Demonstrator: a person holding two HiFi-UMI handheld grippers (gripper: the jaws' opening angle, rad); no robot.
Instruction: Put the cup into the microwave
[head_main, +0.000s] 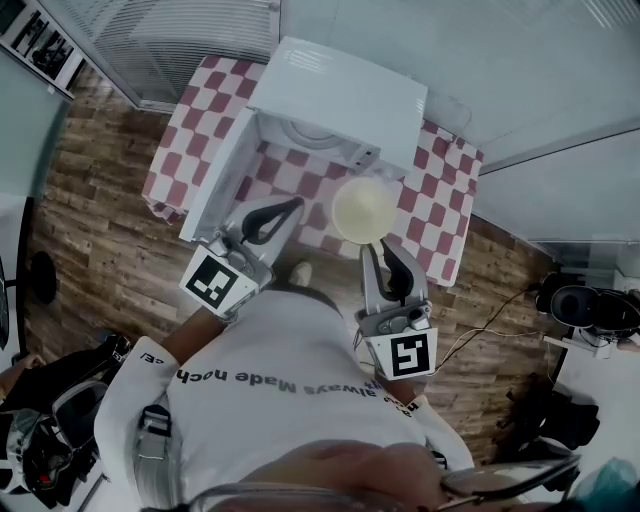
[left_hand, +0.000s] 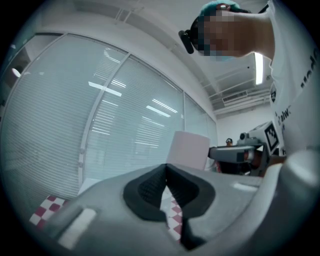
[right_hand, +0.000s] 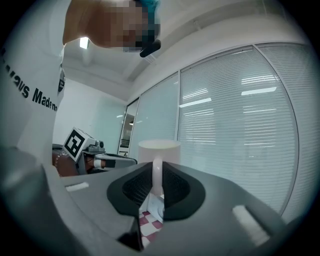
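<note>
Head view: cup (head_main: 365, 208), seemingly empty, before the open microwave (head_main: 340, 92).

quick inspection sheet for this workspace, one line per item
surface: table with a red and white checked cloth
job's things: cup held in front of the white microwave, whose door stands open
clutter: nothing seen
grippers: right tongs shut on the cup's handle; left tongs shut, empty
cables: thin cable on the floor at the right
surroundings: wood floor, blinds behind glass, dark gear by the wall
</note>
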